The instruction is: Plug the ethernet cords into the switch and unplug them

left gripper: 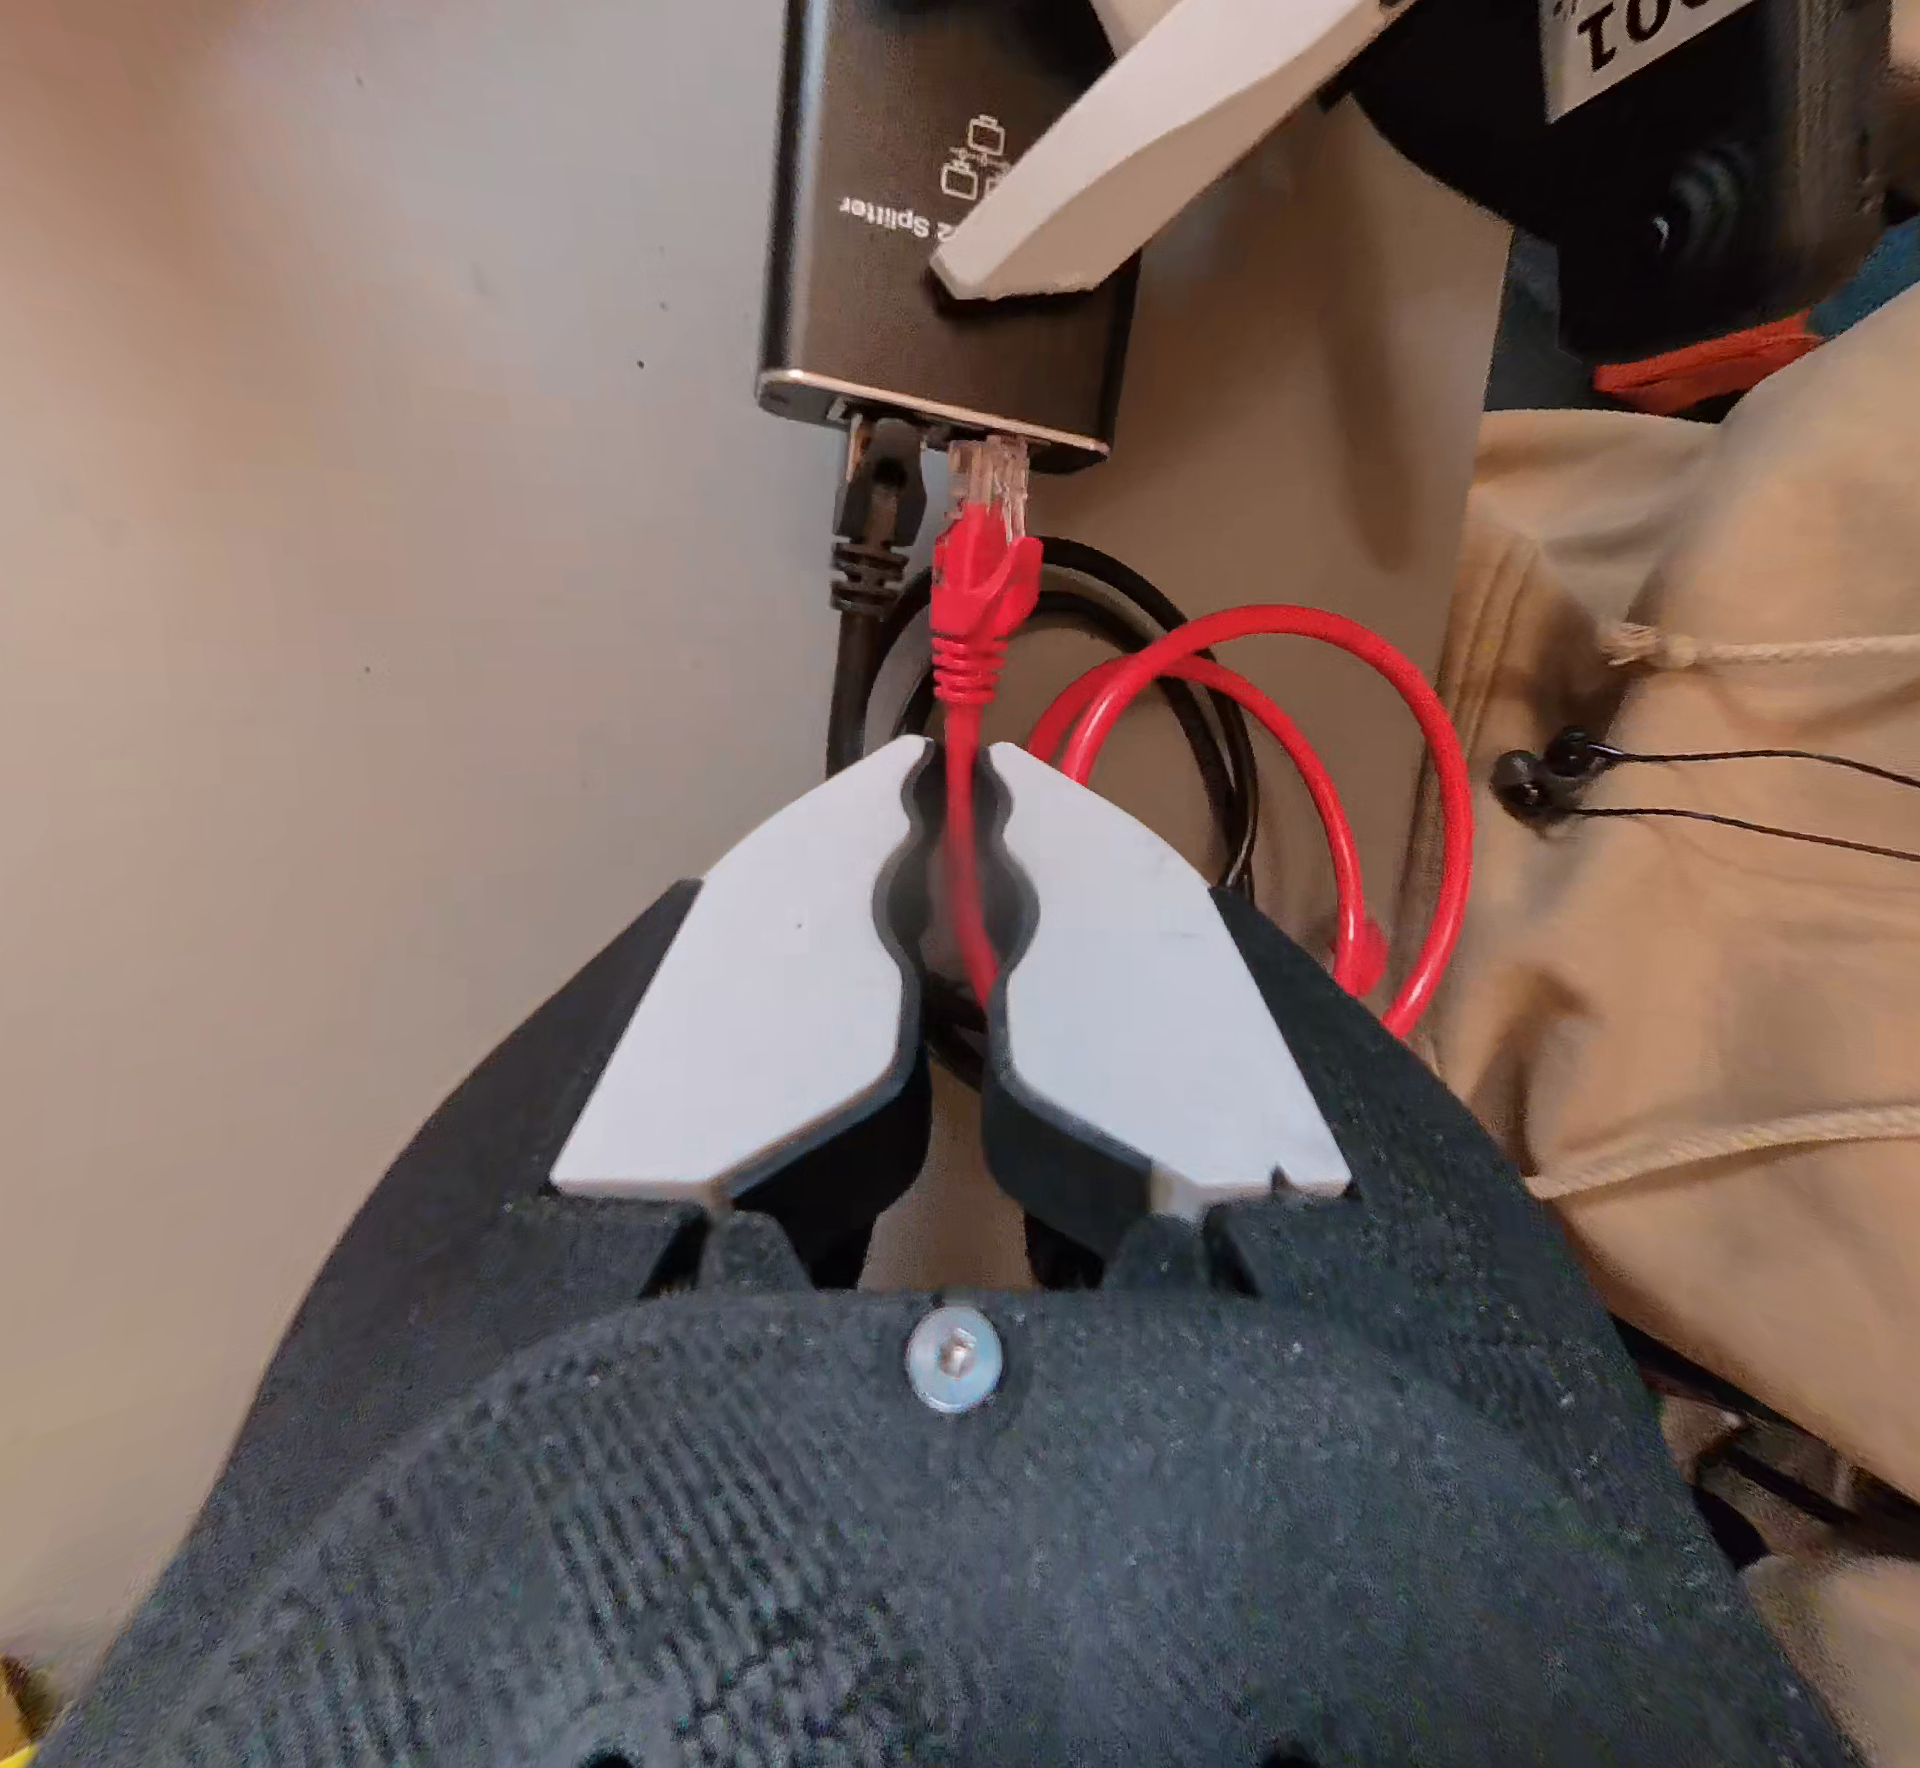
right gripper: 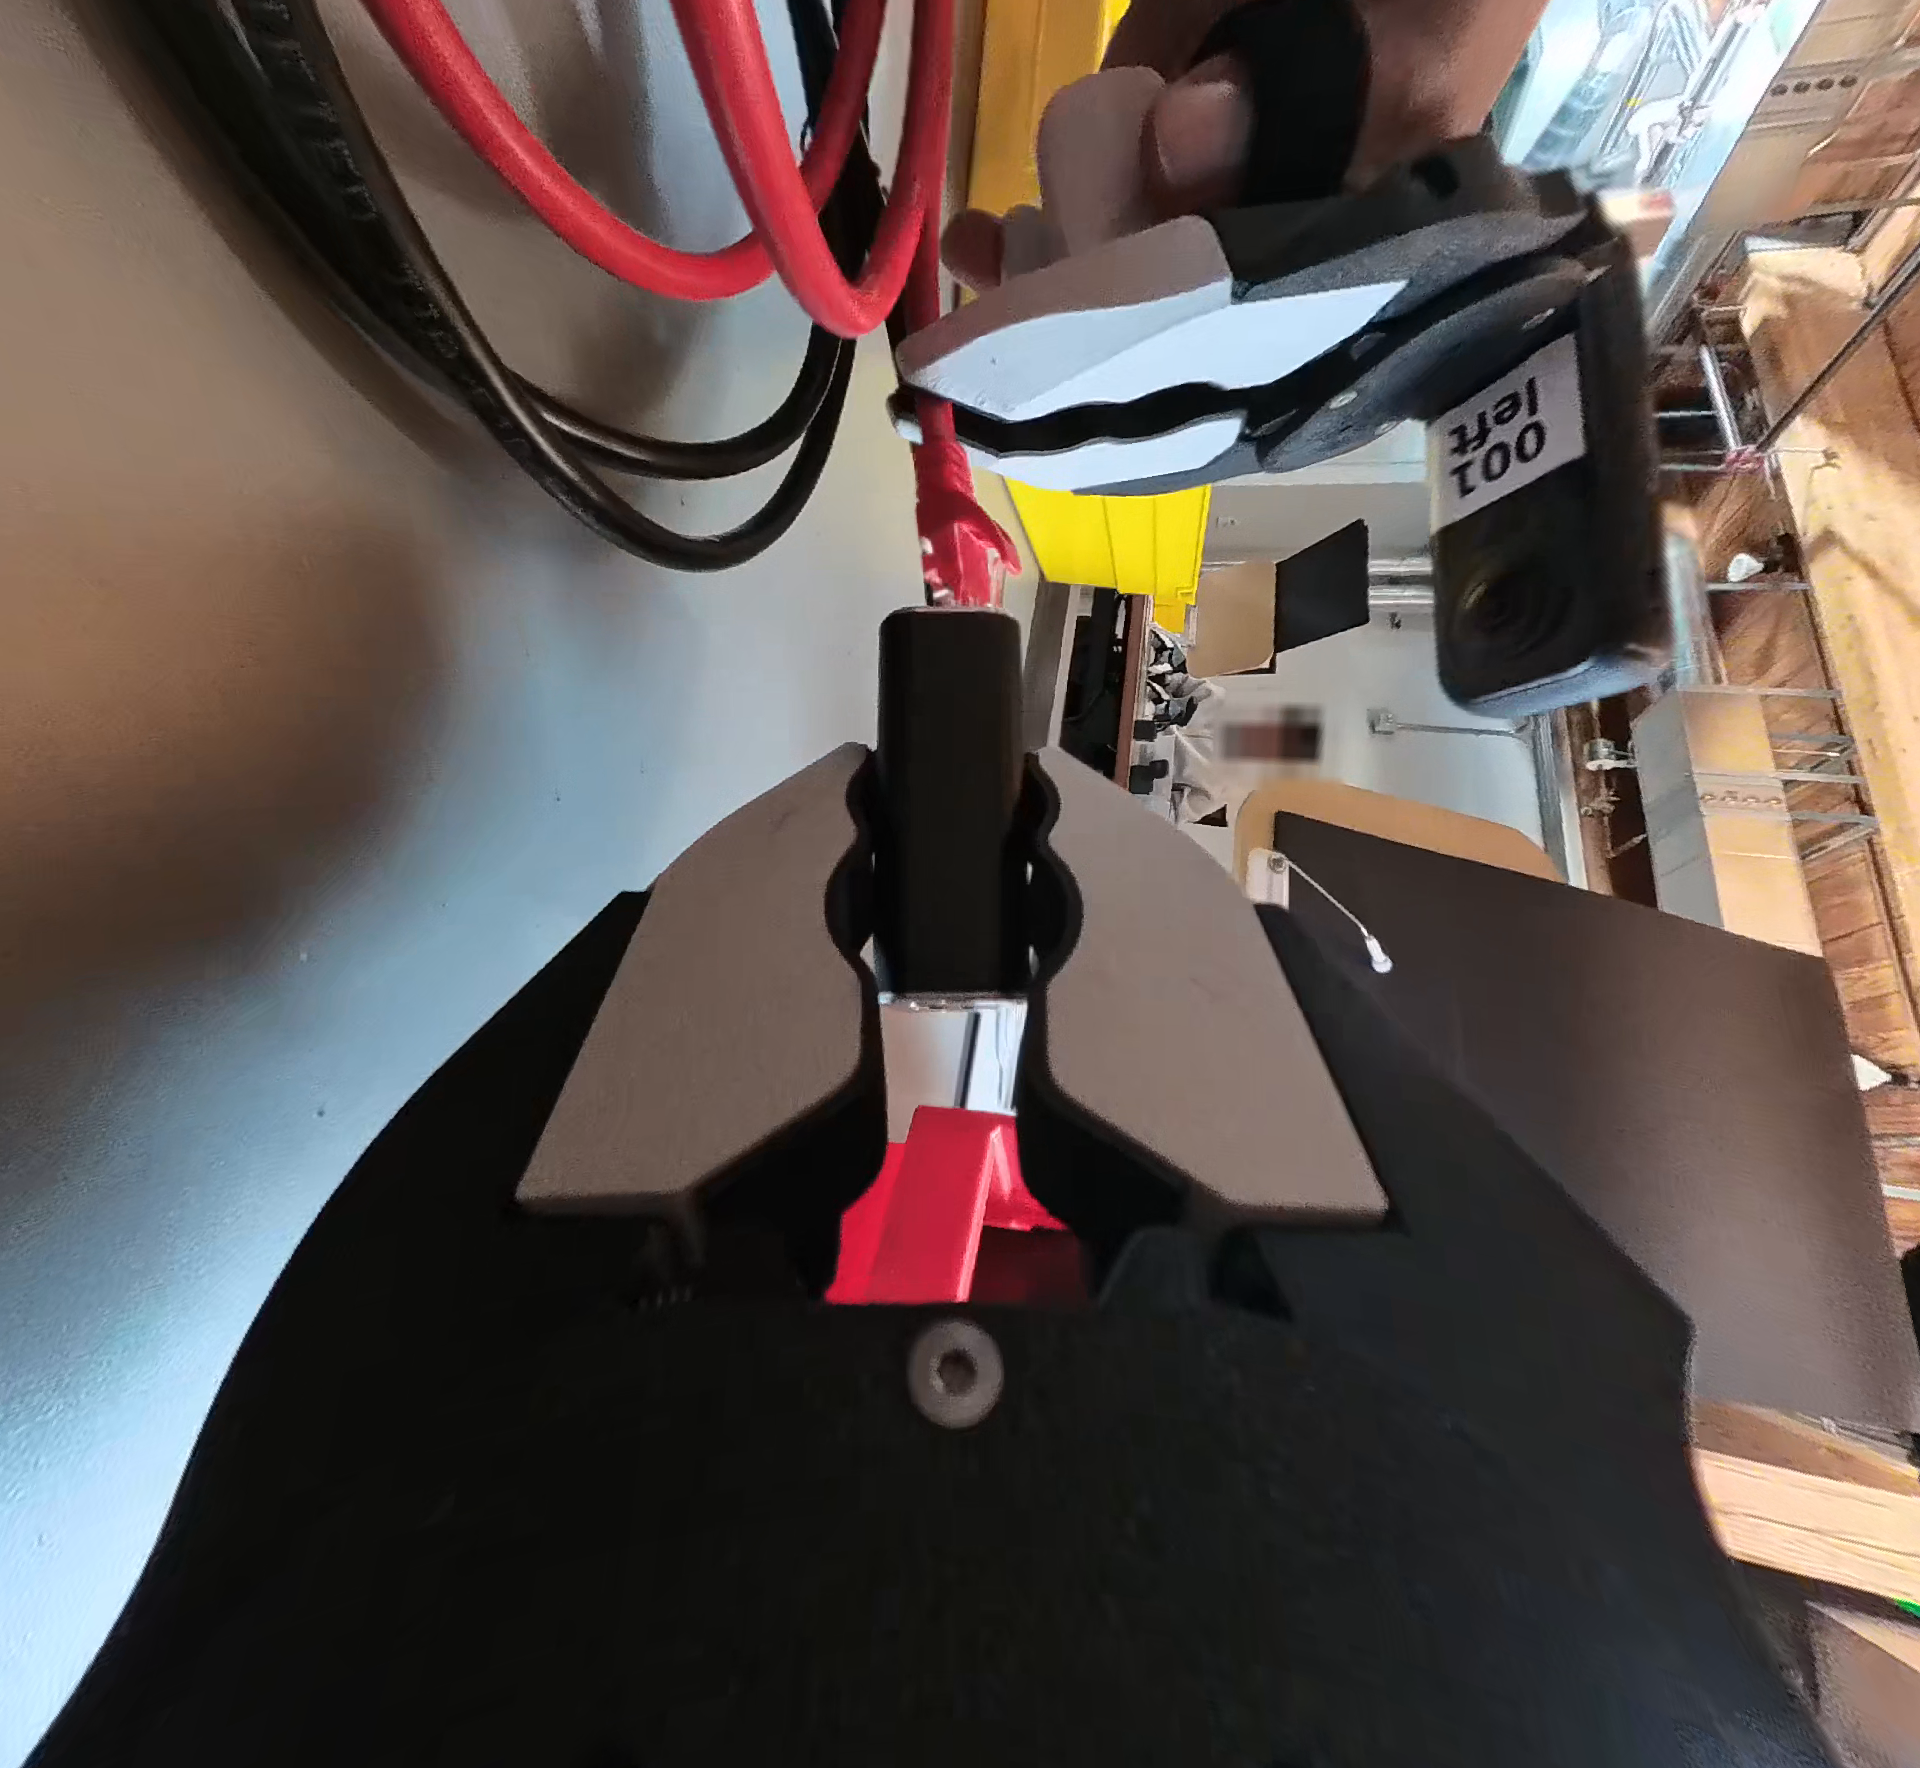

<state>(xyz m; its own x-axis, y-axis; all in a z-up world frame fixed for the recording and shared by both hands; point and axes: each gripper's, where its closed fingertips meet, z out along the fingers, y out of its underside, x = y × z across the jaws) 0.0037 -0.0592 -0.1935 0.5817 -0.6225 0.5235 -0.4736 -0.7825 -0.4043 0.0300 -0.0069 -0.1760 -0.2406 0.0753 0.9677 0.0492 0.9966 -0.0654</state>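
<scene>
The left gripper (left gripper: 954,762) pinches the red cord (left gripper: 961,845) just behind its plug (left gripper: 982,513), which sits at the switch (left gripper: 935,191) port mouth, apparently not seated. The right gripper (right gripper: 951,773) clamps the switch. The black cord (left gripper: 873,513) beside it is plugged in. Unplugging remains.

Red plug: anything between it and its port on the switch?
Nothing visible. The red plug sits with its clear tip at the free port of the switch, beside the black plug already in the next port. The left gripper grips the red cord just behind the plug.
</scene>
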